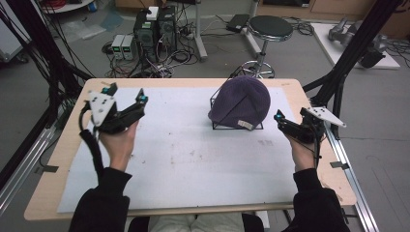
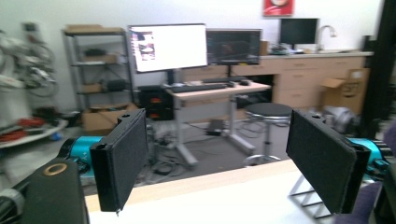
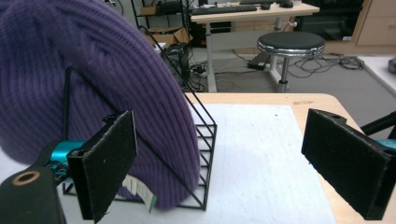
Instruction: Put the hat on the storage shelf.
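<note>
A purple knit beanie (image 1: pixel 241 102) is draped over a black wire rack (image 1: pixel 215 126) at the centre right of the white mat (image 1: pixel 183 154). My left gripper (image 1: pixel 126 94) is held up over the mat's far left corner, well away from the beanie. Its jaws stand wide open with nothing between them (image 2: pixel 224 163); a corner of the rack (image 2: pixel 306 196) shows low at the right. My right gripper (image 1: pixel 290 117) hovers just right of the rack, open and empty (image 3: pixel 219 172). The beanie (image 3: pixel 93 70) and rack (image 3: pixel 205 154) lie close ahead, behind its left pad (image 3: pixel 105 163).
The wooden table edge (image 1: pixel 290 83) runs just behind the rack. A black stool (image 1: pixel 270 28) and computer towers (image 1: pixel 154 29) stand on the floor beyond. Black frame posts (image 1: pixel 353 48) rise at both sides. A white label (image 3: pixel 140 191) hangs from the beanie's hem.
</note>
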Available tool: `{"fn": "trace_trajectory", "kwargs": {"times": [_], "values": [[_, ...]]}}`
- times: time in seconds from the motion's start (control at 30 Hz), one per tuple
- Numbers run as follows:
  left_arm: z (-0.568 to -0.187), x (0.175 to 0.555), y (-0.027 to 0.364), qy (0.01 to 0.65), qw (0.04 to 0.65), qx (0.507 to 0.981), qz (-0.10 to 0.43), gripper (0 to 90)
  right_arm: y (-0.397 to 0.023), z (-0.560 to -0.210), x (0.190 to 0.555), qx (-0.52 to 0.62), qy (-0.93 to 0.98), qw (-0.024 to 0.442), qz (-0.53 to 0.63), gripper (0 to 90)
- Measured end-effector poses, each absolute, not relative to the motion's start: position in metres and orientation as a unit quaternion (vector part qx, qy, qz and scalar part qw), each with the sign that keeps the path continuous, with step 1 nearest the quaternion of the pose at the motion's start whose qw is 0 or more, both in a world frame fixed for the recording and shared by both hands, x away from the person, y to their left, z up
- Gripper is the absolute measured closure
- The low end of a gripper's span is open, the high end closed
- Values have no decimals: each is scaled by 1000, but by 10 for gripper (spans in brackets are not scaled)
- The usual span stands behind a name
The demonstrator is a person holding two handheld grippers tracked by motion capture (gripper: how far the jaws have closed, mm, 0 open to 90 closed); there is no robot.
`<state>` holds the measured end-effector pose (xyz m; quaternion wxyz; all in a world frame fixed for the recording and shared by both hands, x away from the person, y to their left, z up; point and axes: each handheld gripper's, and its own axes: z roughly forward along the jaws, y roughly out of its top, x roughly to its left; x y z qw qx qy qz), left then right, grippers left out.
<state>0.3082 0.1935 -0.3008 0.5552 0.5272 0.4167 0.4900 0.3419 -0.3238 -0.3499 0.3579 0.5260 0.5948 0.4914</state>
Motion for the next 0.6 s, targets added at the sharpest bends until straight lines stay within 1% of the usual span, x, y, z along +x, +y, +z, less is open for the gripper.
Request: {"fn": "trace_trajectory", "kwargs": {"times": [0.17,0.27,0.4,0.5,0.6], "values": [[-310,290,228,428,546,513,506,188,-326,-361,329,525,590,368,491,96],[-321,286,243,431,533,521,507,170,-324,-369,323,523,588,382,485,97],[-344,281,258,450,514,533,500,156,-319,-378,315,511,586,395,488,96],[-366,278,270,471,507,527,494,156,-316,-385,310,514,578,391,498,97],[-379,274,277,480,506,520,492,156,-315,-392,308,515,578,391,498,96]]}}
